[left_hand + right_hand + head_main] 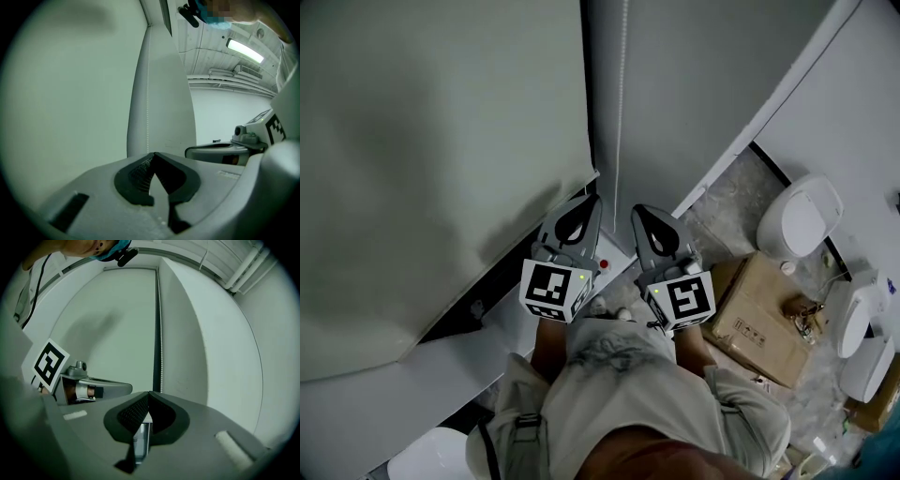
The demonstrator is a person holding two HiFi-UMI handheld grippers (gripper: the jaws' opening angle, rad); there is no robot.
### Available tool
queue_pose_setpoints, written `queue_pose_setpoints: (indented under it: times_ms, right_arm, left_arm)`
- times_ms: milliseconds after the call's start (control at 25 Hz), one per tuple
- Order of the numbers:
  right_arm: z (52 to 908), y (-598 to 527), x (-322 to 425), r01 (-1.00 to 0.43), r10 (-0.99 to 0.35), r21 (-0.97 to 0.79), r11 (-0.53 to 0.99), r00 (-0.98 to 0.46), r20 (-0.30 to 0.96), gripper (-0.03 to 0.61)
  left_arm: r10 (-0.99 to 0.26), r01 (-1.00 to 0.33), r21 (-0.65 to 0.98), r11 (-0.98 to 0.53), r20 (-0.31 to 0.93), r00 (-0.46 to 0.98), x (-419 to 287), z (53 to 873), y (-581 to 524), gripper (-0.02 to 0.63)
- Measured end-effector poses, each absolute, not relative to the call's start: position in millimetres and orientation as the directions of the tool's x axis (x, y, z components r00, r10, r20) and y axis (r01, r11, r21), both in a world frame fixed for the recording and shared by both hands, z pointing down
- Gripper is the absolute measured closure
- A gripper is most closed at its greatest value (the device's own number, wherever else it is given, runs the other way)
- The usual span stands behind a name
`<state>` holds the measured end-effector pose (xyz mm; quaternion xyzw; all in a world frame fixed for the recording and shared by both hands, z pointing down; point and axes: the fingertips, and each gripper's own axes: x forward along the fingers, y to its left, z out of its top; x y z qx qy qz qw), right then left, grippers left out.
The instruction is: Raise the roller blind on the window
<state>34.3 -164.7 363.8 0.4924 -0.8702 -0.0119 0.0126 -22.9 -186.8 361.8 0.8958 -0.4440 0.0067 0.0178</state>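
The roller blind (441, 141) at upper left looks like smooth, matt pale cloth. The left gripper (589, 206) and right gripper (642, 217) have matt grey plastic shells and black ribbed, rubbery pads (131, 413). At lower right, the cardboard box (764, 319) is matt brown and the toilet (802, 220) glossy white

The blind (441, 141) is a plain pale grey-green, and its bead chain (623, 94) is white. The left gripper (594, 201) and right gripper (637, 210) are grey with black ribbed pads (136, 176). The left cube (555, 291) and right cube (684, 300) bear black-and-white square patterns. The box (759, 323) is brown, the toilet (800, 217) is white, and the floor (733, 199) is mottled grey.
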Motion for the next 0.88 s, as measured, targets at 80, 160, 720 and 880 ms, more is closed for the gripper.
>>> queue_pose_setpoints:
  times_ms: [80, 160, 720, 880]
  right_arm:
    - [365, -170, 37, -0.866, -0.866, 0.03, 0.499, -0.499, 0.024, 0.568]
    - [366, -175, 39, -0.871, -0.871, 0.032, 0.49, -0.49, 0.02, 0.568]
    - [374, -196, 43, -0.89, -0.891, 0.038, 0.454, -0.453, 0.041, 0.568]
    - [370, -200, 47, -0.896, -0.897, 0.042, 0.441, -0.44, 0.031, 0.569]
  left_arm:
    - [-0.787, -0.787, 0.027, -0.616, 0.026, 0.616, -21, 362, -194, 0.608]
    - [-0.779, -0.779, 0.027, -0.626, 0.026, 0.626, -18, 363, -202, 0.609]
    - [-0.734, -0.734, 0.029, -0.678, 0.035, 0.679, -3, 368, -238, 0.591]
    - [-0.725, -0.725, 0.027, -0.688, 0.033, 0.688, 2, 366, -245, 0.585]
